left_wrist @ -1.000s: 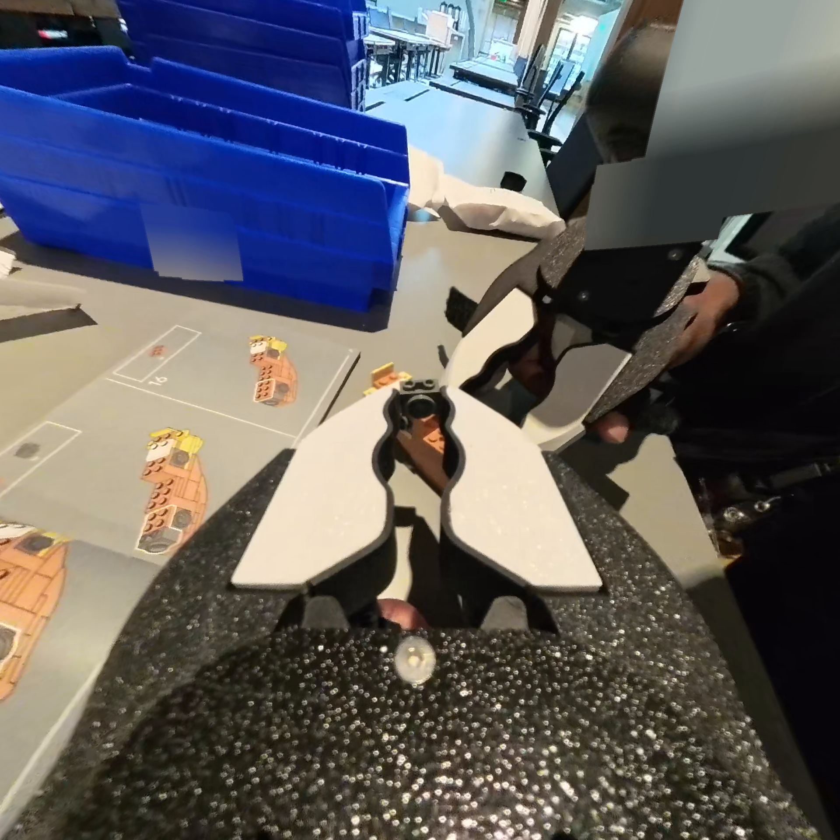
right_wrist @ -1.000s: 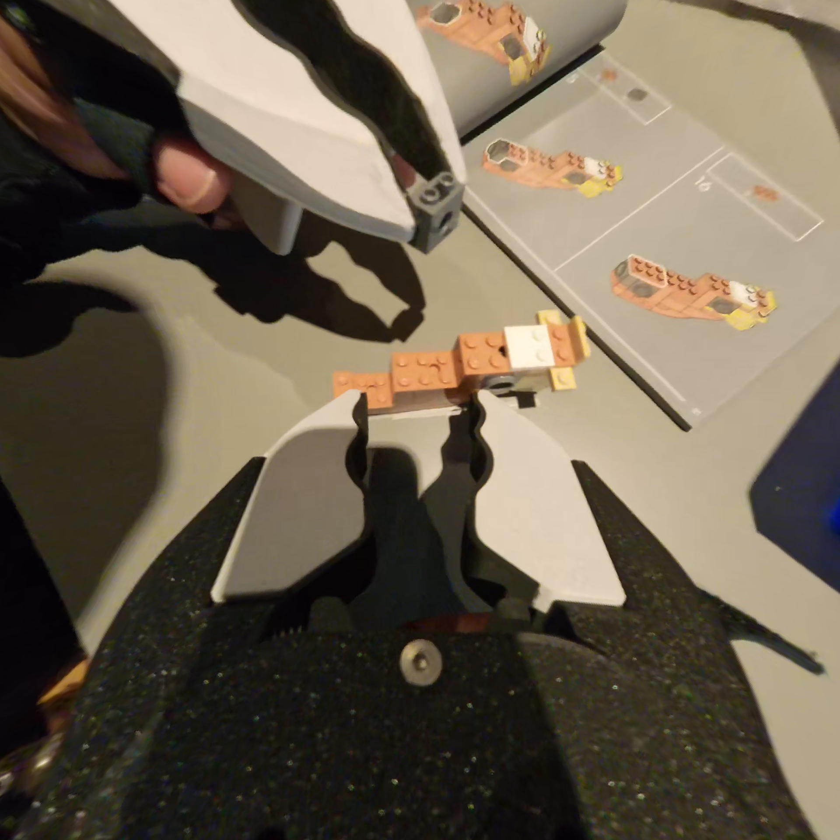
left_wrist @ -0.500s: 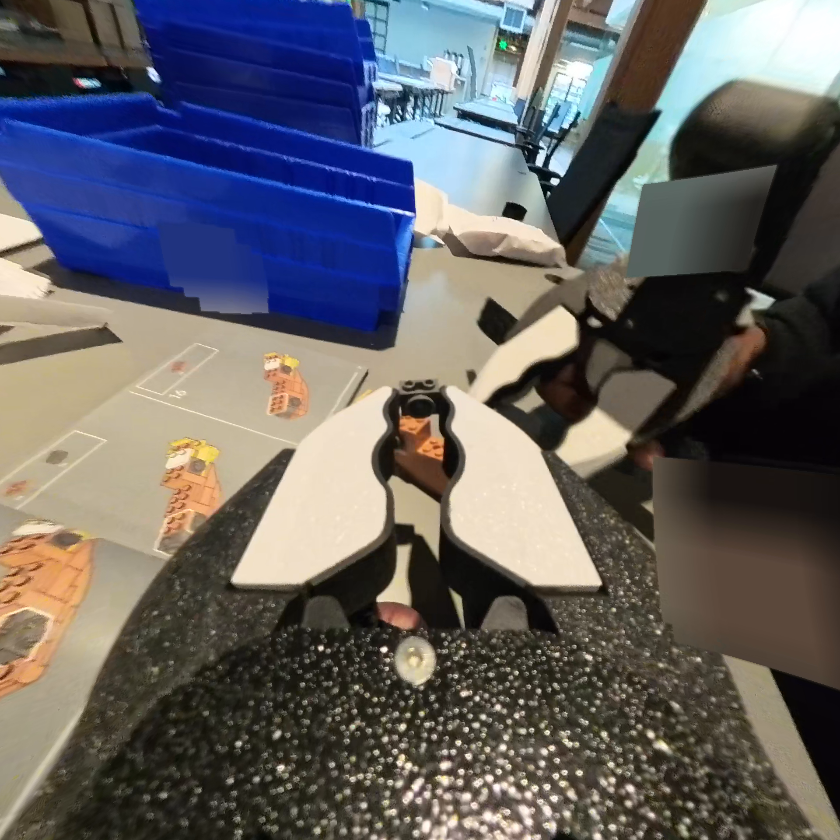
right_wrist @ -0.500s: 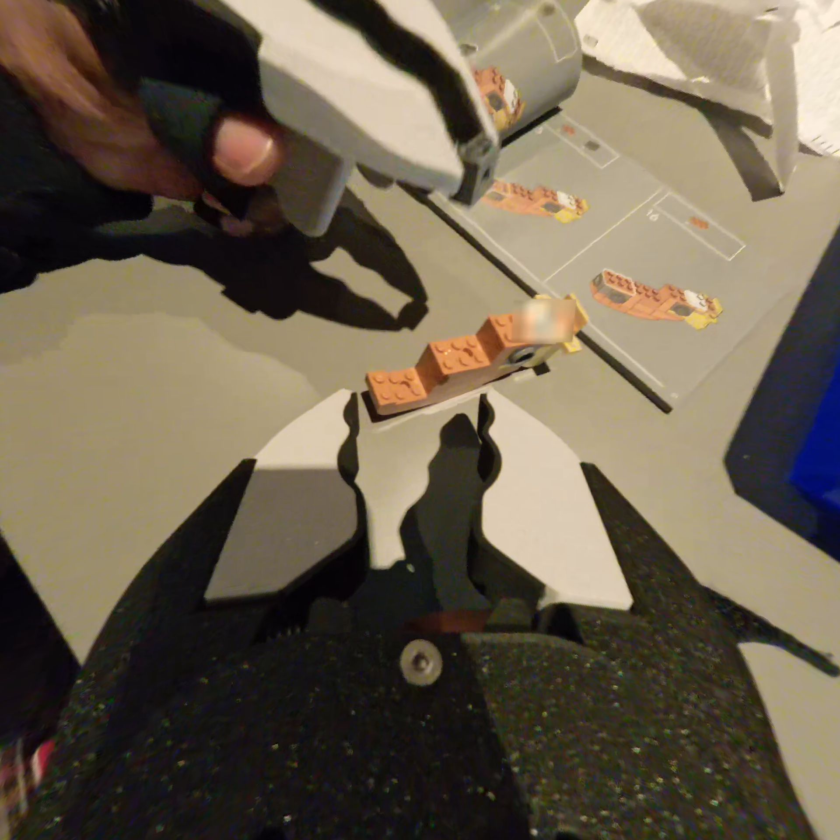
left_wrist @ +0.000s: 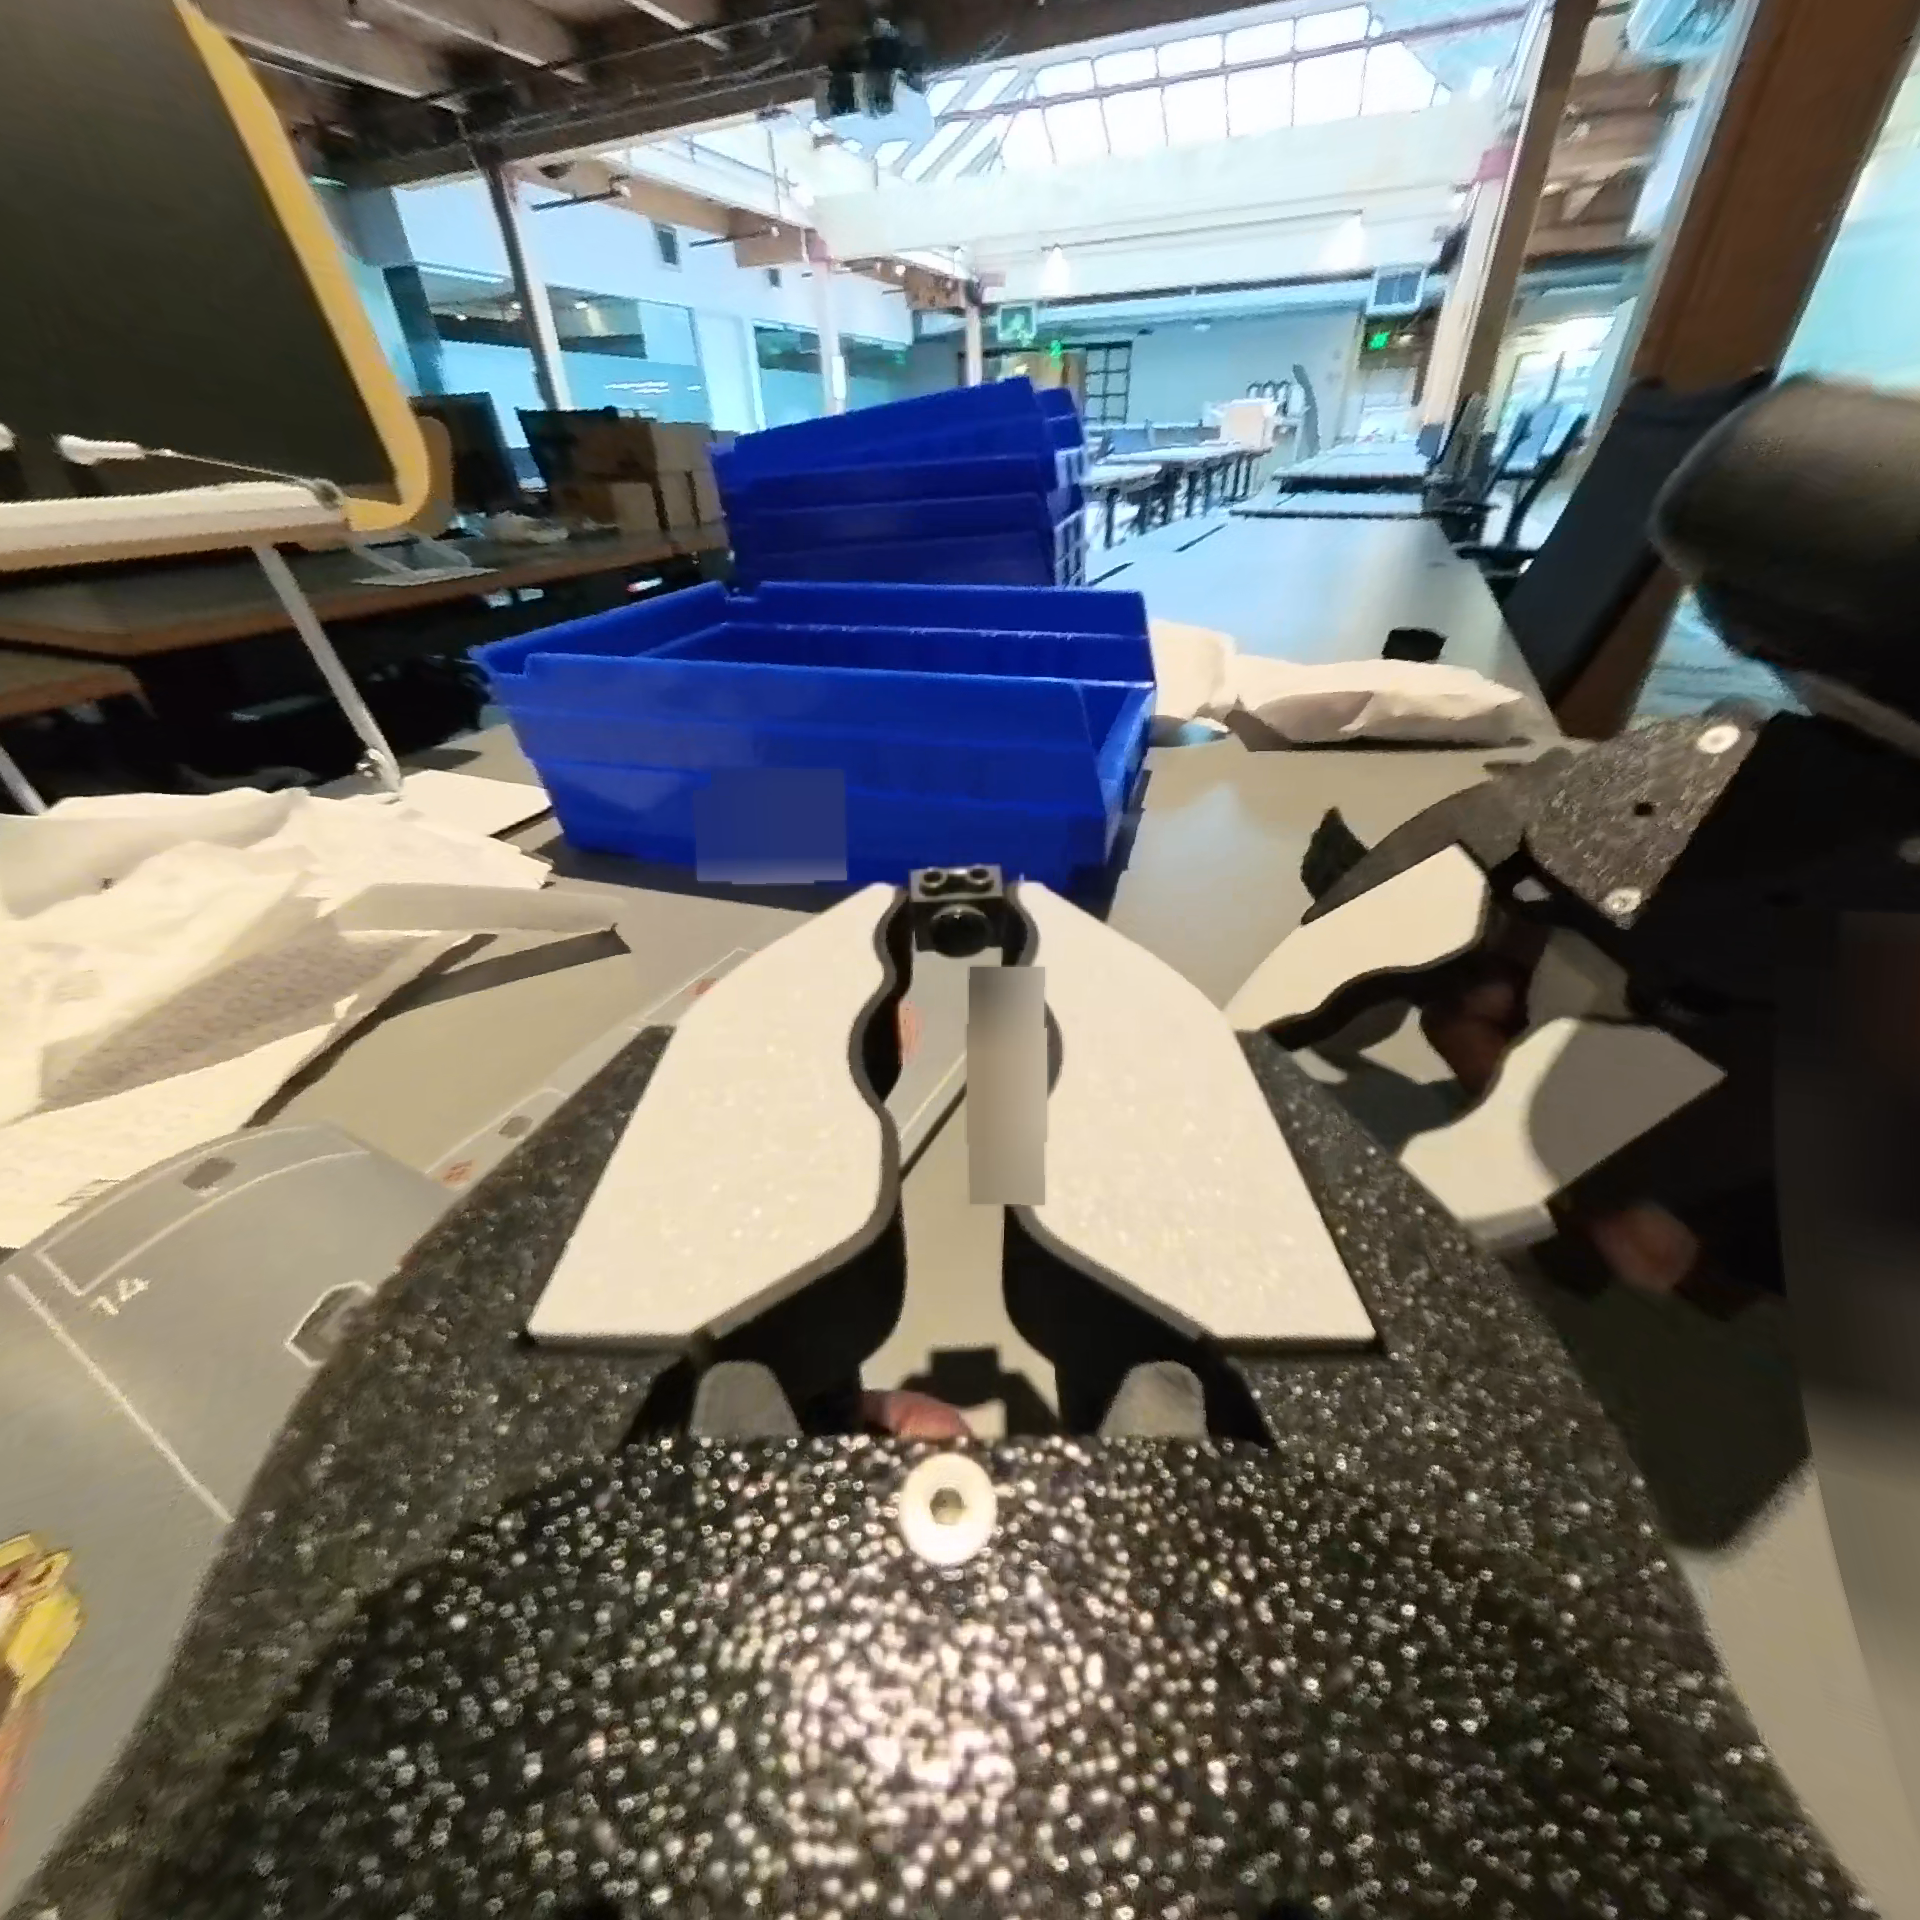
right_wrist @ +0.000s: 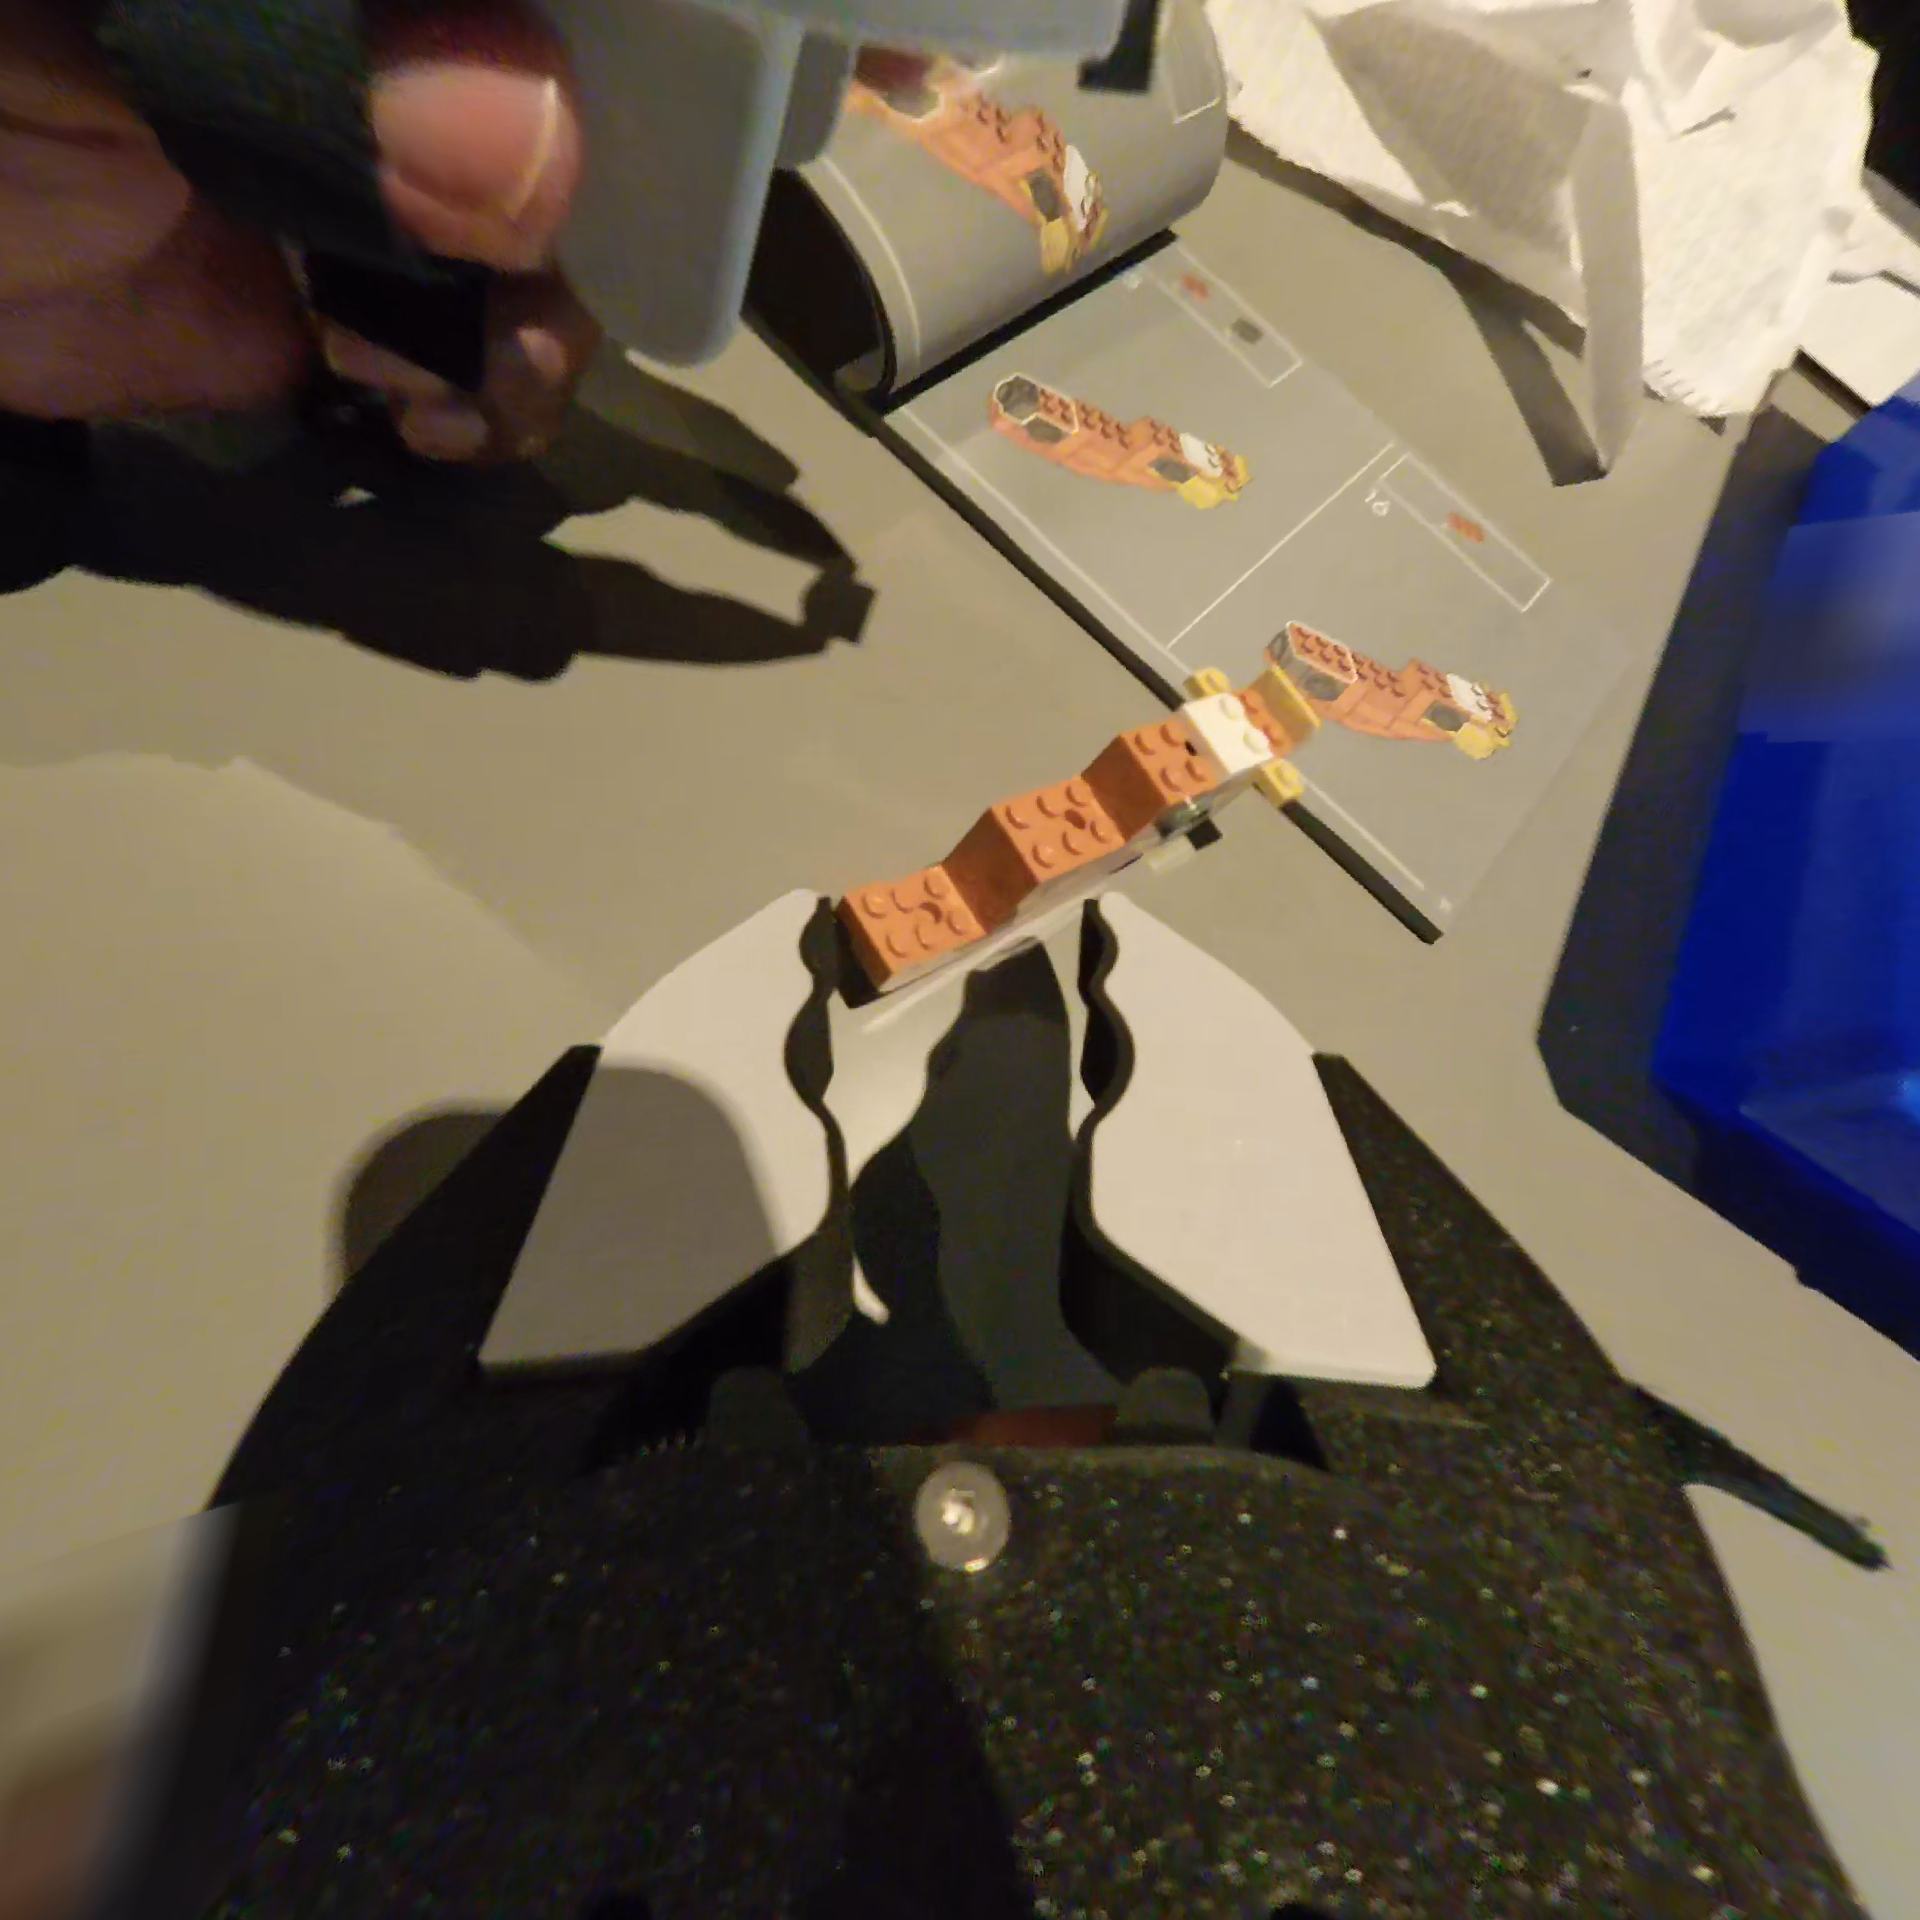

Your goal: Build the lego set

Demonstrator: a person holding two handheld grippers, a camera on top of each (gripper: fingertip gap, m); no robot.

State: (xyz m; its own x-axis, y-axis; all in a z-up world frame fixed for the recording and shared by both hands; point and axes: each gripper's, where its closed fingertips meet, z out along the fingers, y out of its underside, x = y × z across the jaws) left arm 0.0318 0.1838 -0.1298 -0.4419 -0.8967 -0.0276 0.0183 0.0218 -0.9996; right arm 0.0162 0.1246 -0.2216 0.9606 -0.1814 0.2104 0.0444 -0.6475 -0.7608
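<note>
My left gripper (left_wrist: 956, 925) is shut on a small black brick (left_wrist: 954, 902) with a round hole in its side, held high above the table. My right gripper (right_wrist: 951, 925) is shut on the near end of a long orange lego model (right_wrist: 1049, 842) with a white and yellow far end. The model is off the table and slants up to the right. In the left wrist view the right gripper (left_wrist: 1455, 1049) is close on the right, and the model is hidden. In the right wrist view only the left gripper's body (right_wrist: 665, 166) and a hand (right_wrist: 208, 208) show at top left.
An open instruction booklet (right_wrist: 1330, 540) lies on the grey table (right_wrist: 520, 779) beyond the model; it also shows in the left wrist view (left_wrist: 187, 1351). Blue bins (left_wrist: 831, 717) stand behind it and at the right (right_wrist: 1829, 831). Crumpled white paper (left_wrist: 208, 914) lies at the left. My hands' fingertips stand some 11 cm from each other.
My left gripper has risen and tilted up with the black brick, its tips leaving the right wrist view. My right gripper has lifted the model, which now slants toward the booklet.
</note>
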